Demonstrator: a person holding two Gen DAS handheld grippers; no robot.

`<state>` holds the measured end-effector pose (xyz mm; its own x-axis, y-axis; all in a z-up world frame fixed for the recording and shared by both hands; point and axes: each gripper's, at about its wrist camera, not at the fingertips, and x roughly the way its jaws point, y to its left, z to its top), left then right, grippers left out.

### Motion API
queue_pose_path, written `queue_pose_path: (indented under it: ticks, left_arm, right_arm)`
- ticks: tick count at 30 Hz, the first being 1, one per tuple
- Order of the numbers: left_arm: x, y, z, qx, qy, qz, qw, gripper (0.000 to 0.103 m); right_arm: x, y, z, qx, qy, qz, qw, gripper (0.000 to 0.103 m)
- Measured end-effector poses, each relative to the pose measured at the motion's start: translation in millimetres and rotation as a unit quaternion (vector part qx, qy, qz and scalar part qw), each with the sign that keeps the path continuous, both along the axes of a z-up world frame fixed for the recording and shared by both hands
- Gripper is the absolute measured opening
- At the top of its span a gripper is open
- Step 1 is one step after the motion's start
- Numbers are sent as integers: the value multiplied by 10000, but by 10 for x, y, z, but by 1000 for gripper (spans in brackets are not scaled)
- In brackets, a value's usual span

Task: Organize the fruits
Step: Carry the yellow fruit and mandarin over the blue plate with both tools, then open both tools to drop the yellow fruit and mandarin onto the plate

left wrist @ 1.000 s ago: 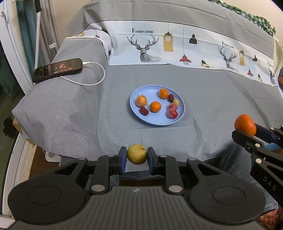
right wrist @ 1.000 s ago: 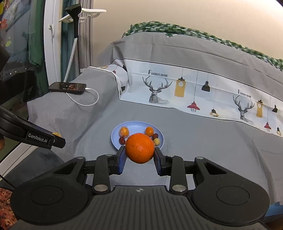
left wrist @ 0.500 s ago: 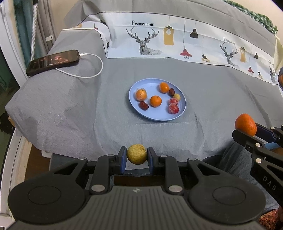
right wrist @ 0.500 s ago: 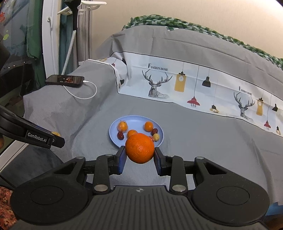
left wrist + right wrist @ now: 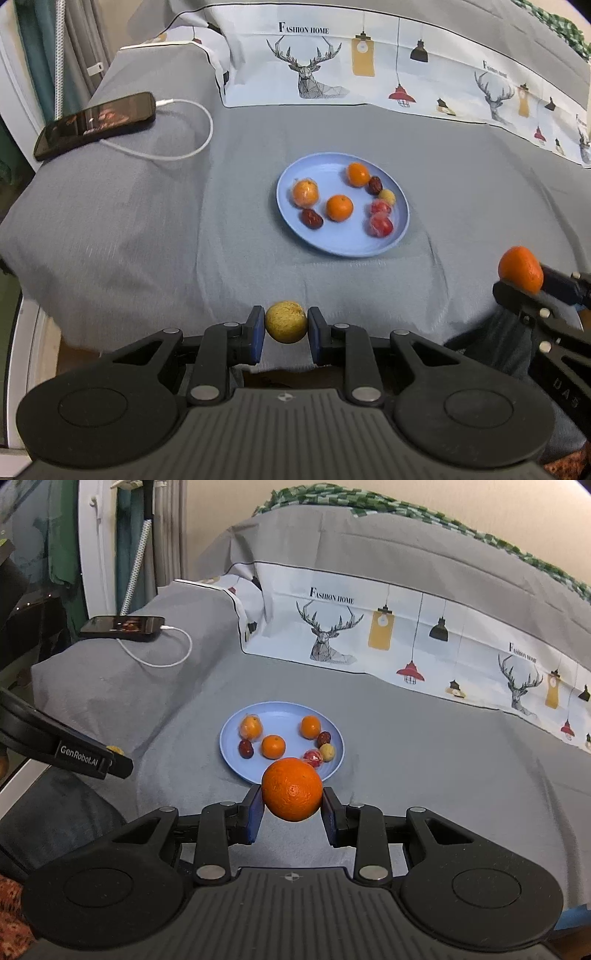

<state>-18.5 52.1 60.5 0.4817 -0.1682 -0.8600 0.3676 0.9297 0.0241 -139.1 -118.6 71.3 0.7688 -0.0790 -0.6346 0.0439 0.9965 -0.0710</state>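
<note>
So I've got a claw in each hand here. My left claw (image 5: 286,326) is clamped on a small yellowish round fruit (image 5: 286,321), speckled skin, can't tell exactly what kind. Both blue pads are pressed against its sides and it's up off the bed. My right claw (image 5: 291,805) is squeezed onto a big orange (image 5: 292,789), again pads tight on both sides, fruit in the air.

Everything sits on a bed with a grey sheet (image 5: 147,229), and in the middle of it there's a light blue plate (image 5: 325,166). Already on the plate: a wrapped orange fruit (image 5: 305,192) on the left side, a small tangerine (image 5: 339,208) near the centre, another tangerine (image 5: 358,174) toward the far rim, a dark red date (image 5: 311,218) just beside the wrapped one, a second date (image 5: 375,185) touching the far tangerine, a little yellowish fruit (image 5: 387,196) right next to that, and two red wrapped things (image 5: 381,220) on the right side, too blurry to name.

From the right wrist view the big orange hangs right in front of the plate's near rim and hides part of it. From the left wrist view the yellowish fruit is over the near edge of the bed, well short of the plate.

Off to the far left a black phone (image 5: 96,124) lies on the sheet with a white charging cable (image 5: 184,147) looped beside it. Deer-print bedding (image 5: 332,66) runs along the back.
</note>
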Motion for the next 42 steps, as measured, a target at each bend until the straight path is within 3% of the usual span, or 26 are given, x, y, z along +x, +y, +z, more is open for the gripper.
queue_pose_path:
  ticks: [10,20,29,30,32,33,34,35,36,38,42]
  left_arm:
    - [780,-550,-141,141,-46,-201,9997,27]
    - [1610,-1098,-619,427,73,-358,9984,27]
    - [1945,-1268,-997,579,253,-343,9974,27]
    - [1954,-1272,-1004,556,203,-368,9976,29]
    - [1967,-1289,-998,481,109,-507,9975,66]
    - [1960,-1290,-976,496,38,-503,9975,100]
    - [1918,-1277,-920,512,-169,-432,9976,103]
    - [1866,-1260,-863,488,-332,-431,9973,102]
    - [1803,-1233,-806,477,-385,-536,9967,103]
    - [1681,-1174,-725,588,-255,-621,9960,103]
    - [1310,-934,-555,596,-96,-354,9975,103]
  right_arm:
    - [739,-218,-281,203,217,-59,9995,35]
    - [1597,-473,-652,217,411,-109,9989,35]
    - [2016,-544,-989,183,711,-24,9973,35]
    - [2047,-543,-1018,157,726,7,9972,35]
    - [2100,-537,-1069,130,741,111,9971,37]
    - [2123,-534,-1091,117,747,180,9970,49]
    - [2141,-524,-1100,51,781,238,9967,61]
    - [2144,-520,-1088,-43,783,217,9967,84]
    - [2110,-511,-1058,-129,713,147,9973,96]
    - [1975,-505,-971,-187,532,83,9984,98]
    - [1645,-478,-793,-15,573,-57,9983,102]
